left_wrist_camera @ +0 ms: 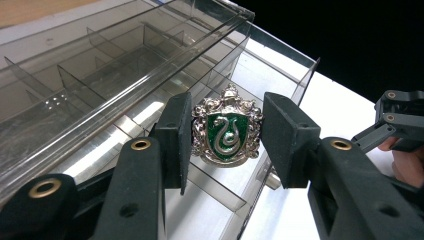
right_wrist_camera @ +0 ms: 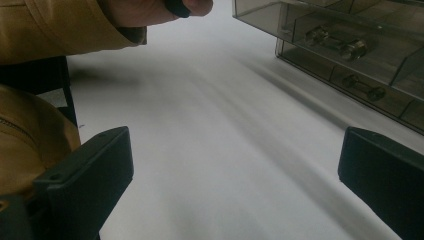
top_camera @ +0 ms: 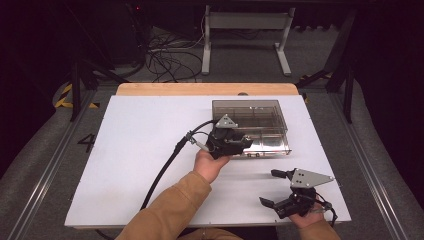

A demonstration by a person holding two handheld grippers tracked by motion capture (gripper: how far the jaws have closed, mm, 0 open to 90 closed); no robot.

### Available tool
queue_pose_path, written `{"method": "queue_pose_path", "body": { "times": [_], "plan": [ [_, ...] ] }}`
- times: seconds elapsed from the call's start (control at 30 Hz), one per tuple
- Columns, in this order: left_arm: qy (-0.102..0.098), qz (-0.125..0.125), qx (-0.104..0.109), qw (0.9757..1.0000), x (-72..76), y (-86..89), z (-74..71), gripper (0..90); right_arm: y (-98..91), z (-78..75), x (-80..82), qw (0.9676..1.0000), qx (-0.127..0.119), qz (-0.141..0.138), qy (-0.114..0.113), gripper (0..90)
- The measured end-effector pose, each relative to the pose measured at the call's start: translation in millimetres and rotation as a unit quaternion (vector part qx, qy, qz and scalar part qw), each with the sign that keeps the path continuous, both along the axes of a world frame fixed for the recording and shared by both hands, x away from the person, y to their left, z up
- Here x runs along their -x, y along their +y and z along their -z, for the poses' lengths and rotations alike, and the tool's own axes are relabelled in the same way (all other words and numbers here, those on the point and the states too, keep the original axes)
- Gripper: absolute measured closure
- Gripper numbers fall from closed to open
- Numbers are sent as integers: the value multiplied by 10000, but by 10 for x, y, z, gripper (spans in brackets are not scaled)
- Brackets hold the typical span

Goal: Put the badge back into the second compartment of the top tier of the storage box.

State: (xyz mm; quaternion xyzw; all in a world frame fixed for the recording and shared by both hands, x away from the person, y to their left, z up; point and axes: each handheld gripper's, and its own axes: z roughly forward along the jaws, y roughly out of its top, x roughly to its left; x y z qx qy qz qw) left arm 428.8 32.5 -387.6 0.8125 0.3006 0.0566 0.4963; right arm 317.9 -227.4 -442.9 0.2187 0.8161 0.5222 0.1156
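Crest badge (left_wrist_camera: 227, 132) over compartmented box (left_wrist_camera: 100, 75)

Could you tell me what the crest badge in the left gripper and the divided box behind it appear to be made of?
Crest badge: likely cast metal, shiny silver relief rim, glossy green enamel-like centre. Divided box: clear smoky plastic, probably acrylic; see-through walls with bright edge reflections.

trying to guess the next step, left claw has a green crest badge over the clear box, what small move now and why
Probably lower the left claw a little into the open compartment below, then release. The badge is pinched between its pads above the clear box, not yet resting inside. The right claw waits open, apart on the table.
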Motion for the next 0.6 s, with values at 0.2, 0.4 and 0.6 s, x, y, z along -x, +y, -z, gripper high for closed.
{"method": "queue_pose_path", "body": {
  "times": [0.2,0.4,0.6],
  "plan": [
    [102,35,-34,9999,-4,-18,22,567,4,2,-2,10000,6,-4,4,18],
    [194,133,-87,9997,-22,-32,61,565,7,5,-4,10000,17,-15,7,18],
    [201,127,-109,9997,-20,-34,61,565,7,4,-5,10000,20,-14,11,18]
  ]
}}
